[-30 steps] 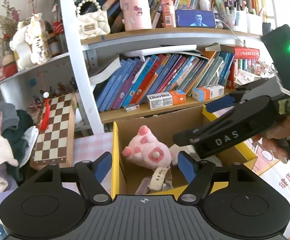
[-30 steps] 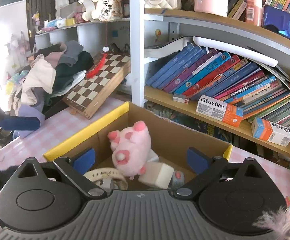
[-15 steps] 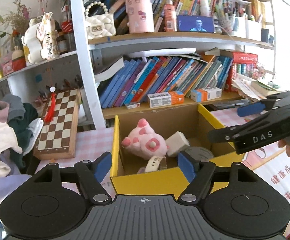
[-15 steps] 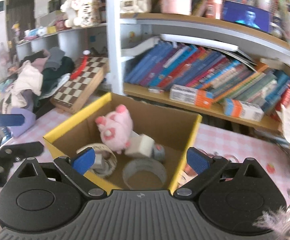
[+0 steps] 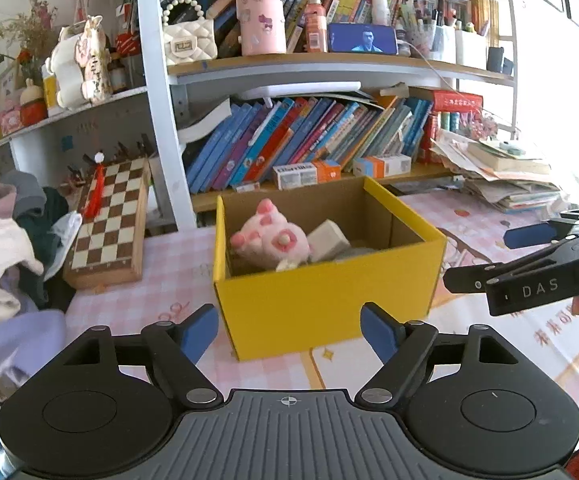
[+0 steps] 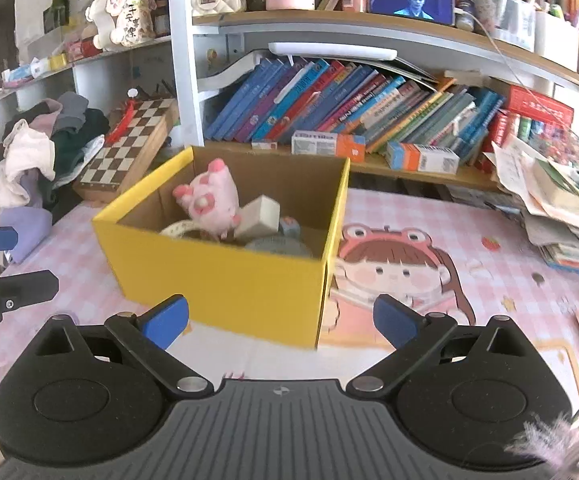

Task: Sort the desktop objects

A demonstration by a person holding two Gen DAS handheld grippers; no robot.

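A yellow box [image 5: 329,300] stands on the pink checked tablecloth [image 5: 169,280], open at the top, and the sorted things lie inside it: a pink plush toy [image 5: 269,236] leaning toward the back wall, a pale block [image 5: 328,235] touching it at its 3 o'clock, and a roll of tape [image 6: 177,227] low at the toy's 8 o'clock in the right wrist view. The left gripper [image 5: 289,330] hangs just short of the box's near wall, its blue pads spread wide with nothing between them. The right gripper [image 6: 281,318] is likewise wide open and empty, facing the box's near corner; in the left wrist view it shows at 3 o'clock, apart from the box. A chessboard [image 5: 109,224] leans at 10 o'clock beside a heap of clothes [image 5: 5,248], and a row of books [image 5: 309,136] fills the shelf behind the box at 12 o'clock.
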